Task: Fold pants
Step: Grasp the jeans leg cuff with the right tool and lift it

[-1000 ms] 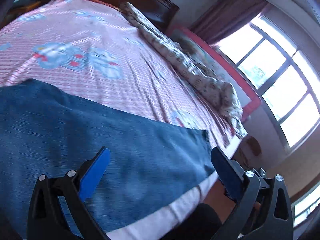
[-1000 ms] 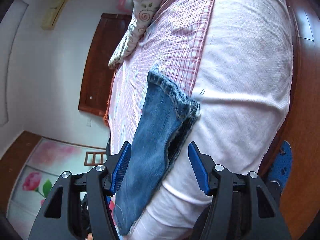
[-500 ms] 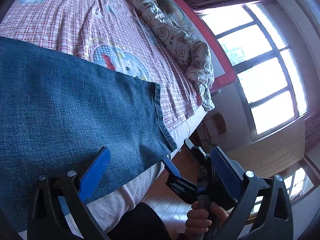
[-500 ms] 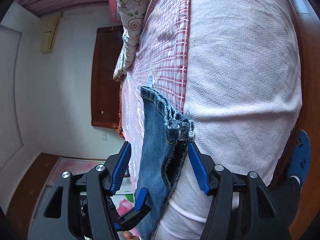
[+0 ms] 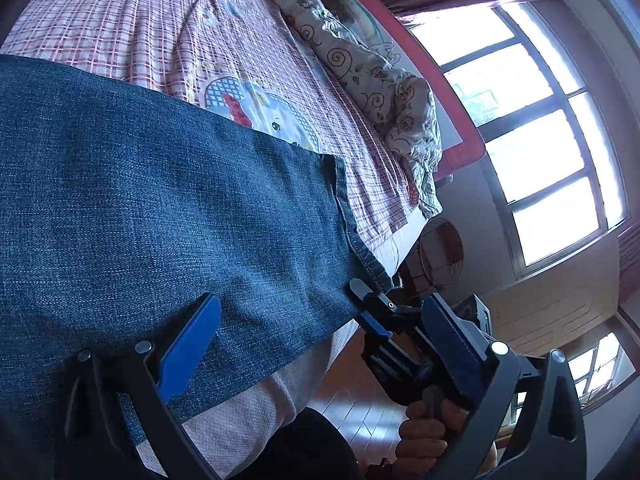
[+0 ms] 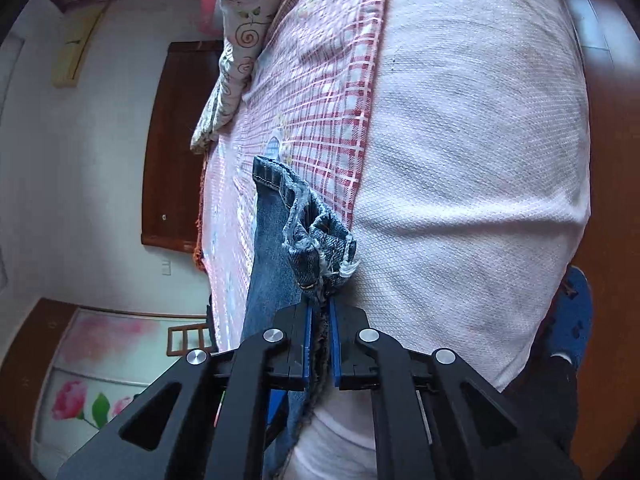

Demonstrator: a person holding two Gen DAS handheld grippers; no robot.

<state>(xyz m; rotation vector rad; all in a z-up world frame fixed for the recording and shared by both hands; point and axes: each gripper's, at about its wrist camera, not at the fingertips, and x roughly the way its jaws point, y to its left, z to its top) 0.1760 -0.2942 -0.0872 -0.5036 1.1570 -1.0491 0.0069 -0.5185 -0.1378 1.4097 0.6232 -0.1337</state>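
Blue denim pants lie flat across the bed, the leg hem near the bed's edge. My left gripper is open above the lower edge of the leg, holding nothing. My right gripper is shut on the frayed hem corner of the pants, which bunches up just past its blue pads. The right gripper also shows in the left wrist view, at the hem corner, held by a hand.
The bed has a pink checked sheet over a white mattress cover. A rolled patterned quilt lies along the far side. A window, wooden floor and a dark wooden door surround the bed.
My right gripper has closed on the hem corner of the pants, which now bunches between its pads. The left gripper has stayed open over the leg.
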